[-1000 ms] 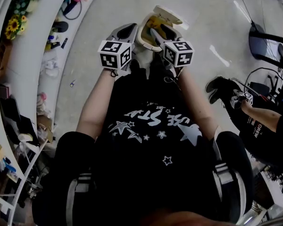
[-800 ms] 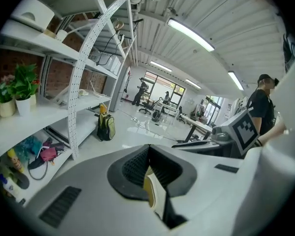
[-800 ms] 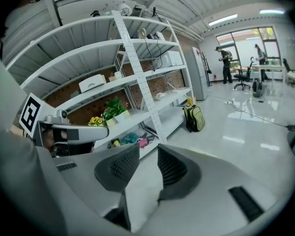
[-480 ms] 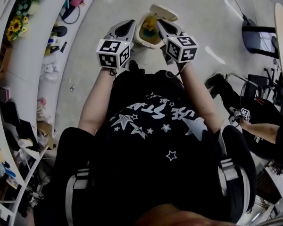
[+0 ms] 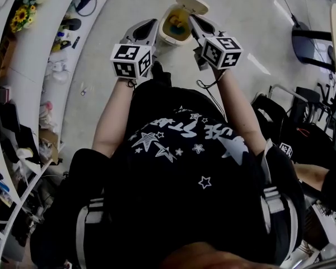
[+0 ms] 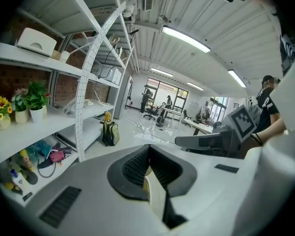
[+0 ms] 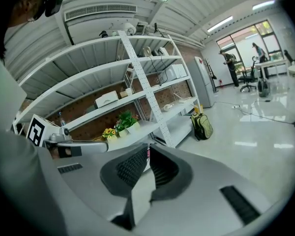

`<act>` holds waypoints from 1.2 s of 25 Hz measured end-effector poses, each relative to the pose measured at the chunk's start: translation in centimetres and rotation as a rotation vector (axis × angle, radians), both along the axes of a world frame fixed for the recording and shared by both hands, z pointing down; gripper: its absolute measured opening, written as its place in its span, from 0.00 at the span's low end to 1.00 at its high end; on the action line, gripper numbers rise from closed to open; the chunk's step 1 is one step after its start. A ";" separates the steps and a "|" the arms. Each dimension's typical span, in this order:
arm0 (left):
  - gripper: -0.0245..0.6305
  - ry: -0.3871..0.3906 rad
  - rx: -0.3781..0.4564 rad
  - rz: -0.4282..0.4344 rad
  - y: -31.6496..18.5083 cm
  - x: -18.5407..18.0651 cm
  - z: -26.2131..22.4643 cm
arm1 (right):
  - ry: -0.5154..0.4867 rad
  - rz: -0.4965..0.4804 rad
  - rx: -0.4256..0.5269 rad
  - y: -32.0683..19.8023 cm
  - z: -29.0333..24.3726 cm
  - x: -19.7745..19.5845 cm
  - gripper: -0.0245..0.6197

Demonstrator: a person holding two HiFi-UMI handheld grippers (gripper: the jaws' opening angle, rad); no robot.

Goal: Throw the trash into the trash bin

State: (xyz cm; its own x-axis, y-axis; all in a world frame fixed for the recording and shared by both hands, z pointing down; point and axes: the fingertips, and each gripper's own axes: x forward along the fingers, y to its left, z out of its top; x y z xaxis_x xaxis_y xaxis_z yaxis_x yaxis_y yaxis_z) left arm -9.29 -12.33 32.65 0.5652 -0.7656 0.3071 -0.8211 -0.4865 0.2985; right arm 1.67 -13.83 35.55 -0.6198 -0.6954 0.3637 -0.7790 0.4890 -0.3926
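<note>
As trash (image 5: 177, 22) lies in the trash bin (image 5: 166, 37), shut left gripper (image 5: 150, 22) and just-closed right gripper (image 5: 195, 20) are held empty beside it, task seemingly done.

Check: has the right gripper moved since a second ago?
Yes: right gripper has drawn back off the trash bin, to its right; jaws just closed, empty.

Right gripper (image 7: 148, 147): jaws have just closed, the ribbed pads meet, and nothing lies between them. Left gripper (image 7: 102, 145) reaches in level from the left, marker cube (image 7: 37, 130) showing. Beyond, white shelving (image 7: 137, 68) stands against a brick wall and carries a potted plant (image 7: 126, 119), yellow flowers (image 7: 108, 132) and a white box (image 7: 107, 99). A green backpack (image 7: 202, 126) stands on the glossy floor (image 7: 255, 127) beside the rack.
</note>
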 end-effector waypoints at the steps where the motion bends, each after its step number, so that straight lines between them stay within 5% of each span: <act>1: 0.05 0.002 0.001 -0.003 0.6 0.4 -0.1 | -0.002 -0.001 0.003 0.6 -0.1 0.4 0.07; 11: 0.05 0.002 0.034 -0.032 6.9 4.8 -1.2 | -0.005 -0.036 0.047 6.4 -1.5 5.1 0.05; 30: 0.05 0.001 0.108 -0.083 16.4 7.7 -4.0 | 0.050 -0.139 0.143 14.0 -4.7 6.5 0.05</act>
